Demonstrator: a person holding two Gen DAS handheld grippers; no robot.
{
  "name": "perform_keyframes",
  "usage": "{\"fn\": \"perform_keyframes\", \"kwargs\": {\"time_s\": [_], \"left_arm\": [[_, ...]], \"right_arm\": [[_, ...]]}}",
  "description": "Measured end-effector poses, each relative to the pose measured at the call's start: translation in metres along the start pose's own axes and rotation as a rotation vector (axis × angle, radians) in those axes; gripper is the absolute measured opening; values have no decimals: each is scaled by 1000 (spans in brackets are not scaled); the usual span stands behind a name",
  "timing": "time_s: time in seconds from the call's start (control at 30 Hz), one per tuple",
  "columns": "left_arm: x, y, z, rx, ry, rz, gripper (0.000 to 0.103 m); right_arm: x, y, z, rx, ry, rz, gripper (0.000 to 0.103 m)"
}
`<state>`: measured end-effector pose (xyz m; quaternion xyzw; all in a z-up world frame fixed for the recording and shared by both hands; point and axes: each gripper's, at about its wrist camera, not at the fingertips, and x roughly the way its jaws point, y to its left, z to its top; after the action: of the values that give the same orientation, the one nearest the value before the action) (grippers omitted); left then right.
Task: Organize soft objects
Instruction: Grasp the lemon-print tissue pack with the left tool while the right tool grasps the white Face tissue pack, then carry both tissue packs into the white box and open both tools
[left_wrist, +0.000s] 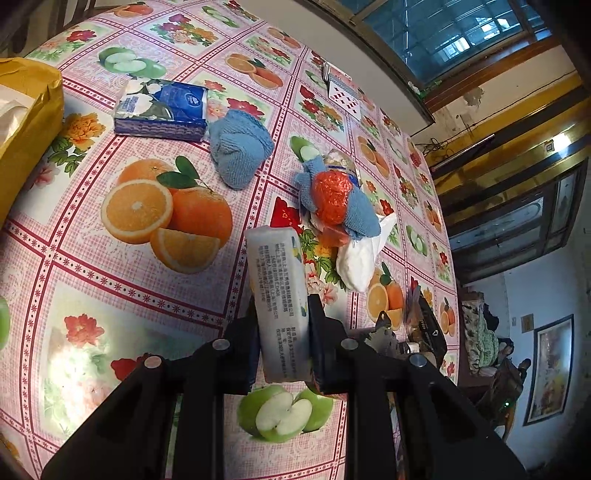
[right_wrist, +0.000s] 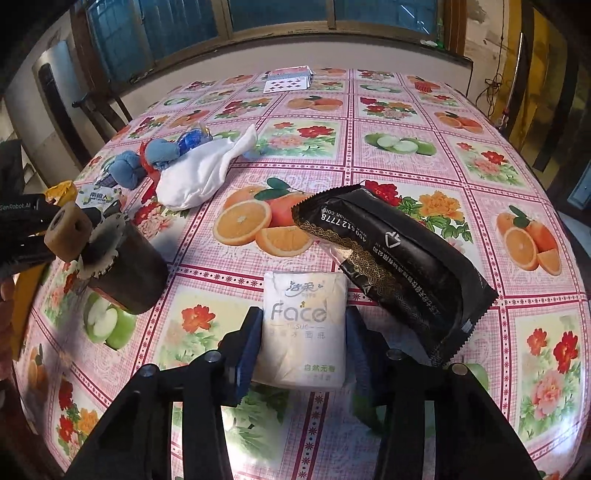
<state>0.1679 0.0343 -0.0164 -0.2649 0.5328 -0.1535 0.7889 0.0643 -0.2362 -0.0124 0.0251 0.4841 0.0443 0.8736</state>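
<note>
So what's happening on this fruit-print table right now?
A person holds a gripper in each hand. The left gripper has its jaws shut on a white printed tissue pack, lifted on edge. The right gripper clamps a white "Face" tissue pack beside a black foil packet. Blue knitted cloths and a white sock lie unsorted.

Four tissue packs are counted: white (left_wrist: 277, 301), white "Face" (right_wrist: 304, 332), black (right_wrist: 397, 269), blue floral (left_wrist: 162, 110). Two blue cloth bundles (left_wrist: 240, 147) (left_wrist: 354, 206), one white sock (right_wrist: 199, 177), one card deck (right_wrist: 288, 79) are seen.
</note>
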Motion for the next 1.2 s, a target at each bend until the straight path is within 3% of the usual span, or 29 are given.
{"fn": "perform_keyframes", "kwargs": {"time_s": [0.23,0.37,0.6,0.77,0.87,1.0,1.13,1.2], "left_arm": [[-31,6,-3,12,-41,-9,20],[-52,9,-10,22,-68,-22,20],[-110,36,-17,40,-144,5,20],[-163,92,-10,-26,-240,100,20],[-186,128,3,-92,-291,168,20],[-192,165,21,-173,-300,222,20],[-183,183,27,-211,-286,230,23],[-184,191,27,-233,-306,233,31]], "right_arm": [[-36,1,-15,36,-57,106,44],[-73,15,-19,47,-95,251,44],[-101,118,7,-93,-127,512,45],[-67,224,56,-192,-72,613,45],[-39,290,84,-239,-34,616,45],[7,368,111,-270,24,598,45],[53,407,114,-264,71,555,48],[67,411,113,-253,89,579,54]]}}
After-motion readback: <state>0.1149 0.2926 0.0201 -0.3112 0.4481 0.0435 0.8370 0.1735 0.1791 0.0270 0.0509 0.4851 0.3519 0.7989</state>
